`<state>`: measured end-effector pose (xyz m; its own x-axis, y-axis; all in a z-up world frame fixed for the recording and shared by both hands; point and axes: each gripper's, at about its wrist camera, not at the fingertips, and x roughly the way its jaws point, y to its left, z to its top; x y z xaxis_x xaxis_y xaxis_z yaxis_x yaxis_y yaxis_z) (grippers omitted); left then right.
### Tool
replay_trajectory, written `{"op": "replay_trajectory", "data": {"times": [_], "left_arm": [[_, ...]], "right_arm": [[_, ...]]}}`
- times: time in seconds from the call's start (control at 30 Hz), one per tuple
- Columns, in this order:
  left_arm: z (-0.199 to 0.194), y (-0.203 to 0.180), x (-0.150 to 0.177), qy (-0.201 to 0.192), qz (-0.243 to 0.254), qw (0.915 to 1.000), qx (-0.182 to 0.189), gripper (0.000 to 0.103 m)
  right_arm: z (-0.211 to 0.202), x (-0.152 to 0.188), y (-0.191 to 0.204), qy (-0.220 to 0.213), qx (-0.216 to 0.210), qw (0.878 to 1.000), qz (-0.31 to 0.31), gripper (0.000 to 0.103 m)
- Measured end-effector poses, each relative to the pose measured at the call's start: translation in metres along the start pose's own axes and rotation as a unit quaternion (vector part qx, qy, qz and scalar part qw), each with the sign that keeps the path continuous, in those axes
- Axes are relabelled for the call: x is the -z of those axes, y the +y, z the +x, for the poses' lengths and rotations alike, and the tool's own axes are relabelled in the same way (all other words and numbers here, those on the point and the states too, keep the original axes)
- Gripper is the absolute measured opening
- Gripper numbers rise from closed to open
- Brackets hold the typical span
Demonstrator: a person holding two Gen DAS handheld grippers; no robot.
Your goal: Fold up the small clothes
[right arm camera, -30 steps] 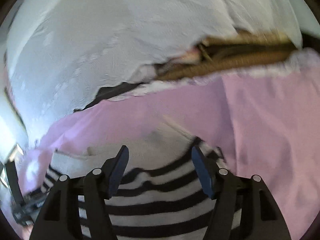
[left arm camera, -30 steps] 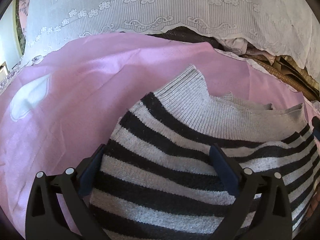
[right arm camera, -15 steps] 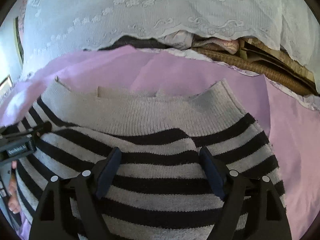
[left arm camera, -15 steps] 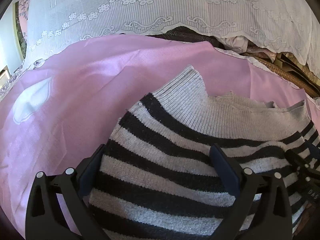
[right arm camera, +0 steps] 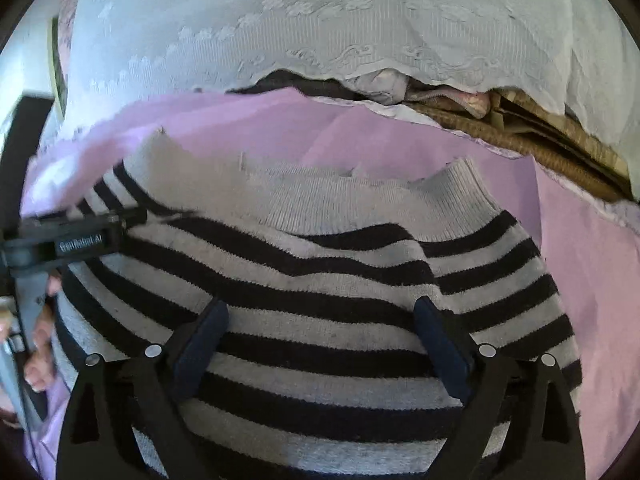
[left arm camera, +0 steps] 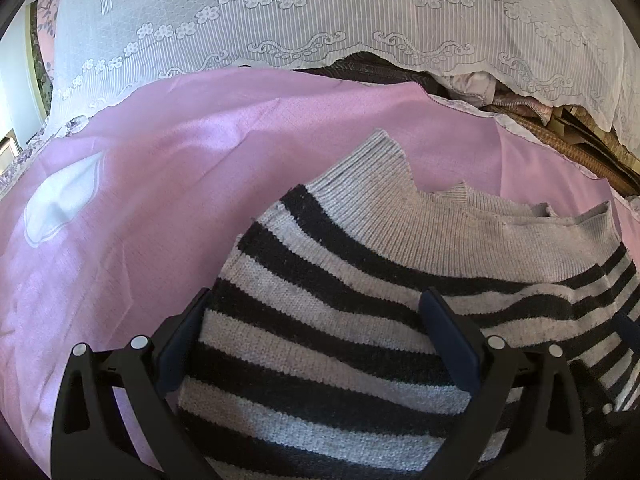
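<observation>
Looking down the left wrist view: left claw (left arm camera: 316,334) standing spread wide over the striped sweater (left arm camera: 360,312), pads apart, pinching nothing. Sweater lying folded on the pink sheet (left arm camera: 168,184), ribbed hem (left arm camera: 480,232) turned toward the lace cloth (left arm camera: 320,20).

Moving to the right wrist view: right claw (right arm camera: 320,338) opening at this moment, sweater (right arm camera: 320,272) lying beneath the pads, nothing gripped. Left claw (right arm camera: 86,236) showing at the sweater's left edge.

Judging the step: releasing after a fold. Calling next for regripping an edge for another fold.
</observation>
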<state>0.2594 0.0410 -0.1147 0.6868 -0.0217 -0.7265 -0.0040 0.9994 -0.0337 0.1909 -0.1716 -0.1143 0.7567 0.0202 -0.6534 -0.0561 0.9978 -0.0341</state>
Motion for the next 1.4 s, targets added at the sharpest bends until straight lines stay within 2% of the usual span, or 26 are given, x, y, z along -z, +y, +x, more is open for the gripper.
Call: {"op": "replay_trajectory", "data": {"times": [0.1, 0.2, 0.37, 0.47, 0.53, 0.6, 0.63, 0.7, 0.77, 0.83, 0.93, 1.0, 1.03, 1.07, 1.13, 1.2, 1.3, 1.4], "left_arm": [[-0.002, 0.000, 0.000, 0.000, -0.003, 1.0000, -0.002, 0.098], [-0.014, 0.001, 0.001, -0.010, -0.010, 0.9999, -0.006, 0.098], [-0.054, 0.000, 0.006, -0.043, -0.018, 0.9980, 0.041, 0.098], [-0.059, -0.005, 0.013, -0.027, -0.006, 0.9982, 0.053, 0.098], [-0.054, -0.013, 0.024, -0.004, 0.017, 0.9991, 0.039, 0.098], [-0.048, -0.021, 0.040, 0.011, 0.047, 0.9988, 0.004, 0.099], [-0.049, -0.025, 0.048, 0.004, 0.063, 0.9979, -0.011, 0.099], [-0.056, -0.026, 0.056, -0.007, 0.076, 0.9968, -0.024, 0.099], [-0.061, -0.022, 0.061, -0.012, 0.069, 0.9973, -0.021, 0.099], [-0.073, -0.010, 0.064, -0.027, 0.041, 0.9988, -0.011, 0.099], [-0.096, 0.001, 0.071, -0.052, 0.019, 0.9985, 0.004, 0.099], [-0.096, -0.001, 0.076, -0.041, 0.028, 0.9987, -0.004, 0.099], [-0.089, -0.004, 0.081, -0.026, 0.040, 0.9987, -0.017, 0.099], [-0.082, -0.005, 0.083, -0.013, 0.047, 0.9985, -0.024, 0.099], [-0.074, 0.000, 0.082, 0.007, 0.035, 0.9993, -0.009, 0.099], [-0.074, 0.006, 0.083, 0.010, 0.020, 0.9997, 0.005, 0.099], [-0.088, 0.012, 0.080, -0.014, 0.001, 0.9998, 0.015, 0.099], [-0.106, 0.020, 0.061, -0.045, -0.013, 0.9983, 0.034, 0.099]], "right_arm": [[-0.016, 0.004, -0.016, -0.036, 0.001, 0.999, 0.039, 0.094], [-0.022, 0.011, -0.021, -0.034, -0.007, 0.998, 0.052, 0.094], [-0.027, 0.023, -0.029, -0.021, -0.014, 0.997, 0.073, 0.094], [-0.031, 0.026, -0.034, -0.022, -0.013, 0.996, 0.087, 0.094], [-0.036, 0.030, -0.031, -0.021, -0.015, 0.996, 0.082, 0.097], [-0.036, 0.035, -0.023, -0.005, -0.016, 0.998, 0.061, 0.100], [-0.033, 0.036, -0.016, 0.011, -0.003, 0.999, 0.042, 0.100], [-0.035, 0.039, -0.008, 0.016, 0.013, 1.000, 0.020, 0.100], [-0.035, 0.040, -0.009, 0.017, 0.009, 1.000, 0.023, 0.100], [-0.037, 0.041, -0.013, 0.012, 0.001, 0.999, 0.033, 0.100], [-0.052, 0.043, -0.016, -0.023, 0.006, 0.999, 0.044, 0.099], [-0.060, 0.045, -0.011, -0.042, 0.003, 0.998, 0.036, 0.099], [-0.061, 0.046, -0.006, -0.041, -0.002, 0.999, 0.023, 0.099], [-0.054, 0.046, 0.003, -0.015, -0.002, 1.000, 0.002, 0.100], [-0.039, 0.048, 0.013, 0.034, 0.014, 0.999, -0.025, 0.100], [-0.043, 0.049, 0.013, 0.027, 0.013, 0.999, -0.025, 0.100], [-0.047, 0.049, 0.004, 0.021, -0.007, 1.000, -0.008, 0.100], [-0.047, 0.049, -0.004, 0.018, -0.026, 0.999, 0.009, 0.100]]}}
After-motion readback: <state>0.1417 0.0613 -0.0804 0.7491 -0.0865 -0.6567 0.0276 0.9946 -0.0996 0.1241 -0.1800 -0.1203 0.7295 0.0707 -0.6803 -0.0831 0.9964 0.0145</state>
